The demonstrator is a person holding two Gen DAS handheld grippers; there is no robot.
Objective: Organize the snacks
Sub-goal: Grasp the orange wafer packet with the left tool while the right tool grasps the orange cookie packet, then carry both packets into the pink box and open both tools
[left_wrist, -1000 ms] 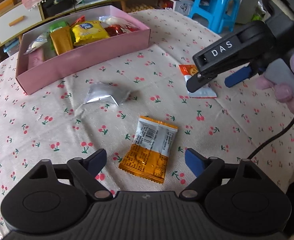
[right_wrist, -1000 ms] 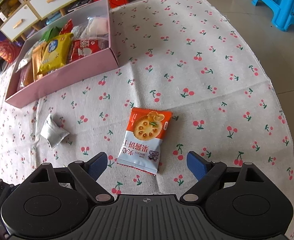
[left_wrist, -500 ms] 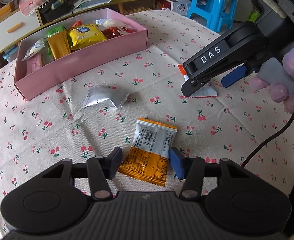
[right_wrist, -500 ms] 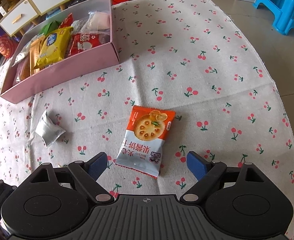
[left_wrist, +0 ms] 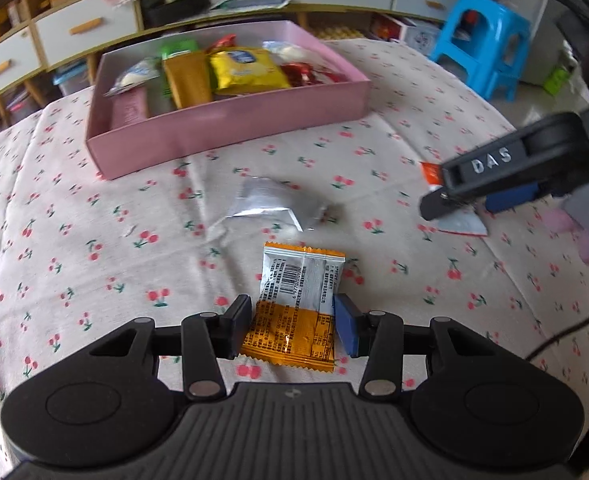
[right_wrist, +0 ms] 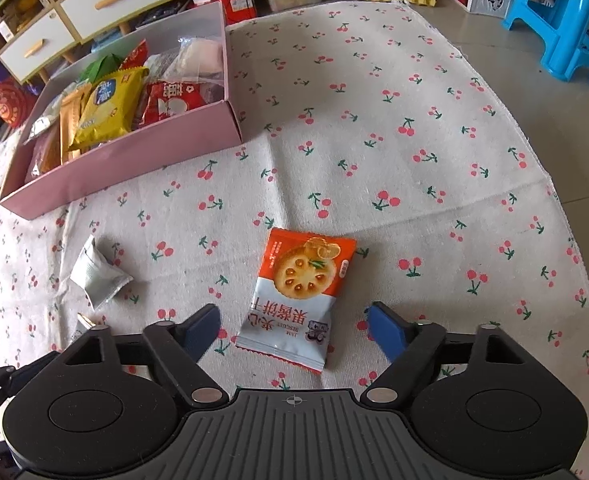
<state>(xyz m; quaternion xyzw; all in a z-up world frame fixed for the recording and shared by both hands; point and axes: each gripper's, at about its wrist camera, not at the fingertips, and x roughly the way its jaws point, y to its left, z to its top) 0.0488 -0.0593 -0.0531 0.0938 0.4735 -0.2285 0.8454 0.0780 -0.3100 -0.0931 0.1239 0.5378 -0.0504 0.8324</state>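
Closing since before, left claw [left_wrist: 293, 320] pinches the crinkly orange-and-silver foil packet [left_wrist: 299, 302]; right claw [right_wrist: 294, 330] gapes around a glossy biscuit pouch [right_wrist: 297, 296].

The cloth [right_wrist: 374, 92] lies bare right of the box [left_wrist: 230, 132] and out to its far edge, giving open passage there. Between the box and the near packets the only obstacle is the silver pouch [left_wrist: 274, 202], which lies apart from the orange packet [left_wrist: 298, 304] and the biscuit packet [right_wrist: 298, 296]. The box is crowded with snacks along most of its length; its right end appears less full, though the view is poor.
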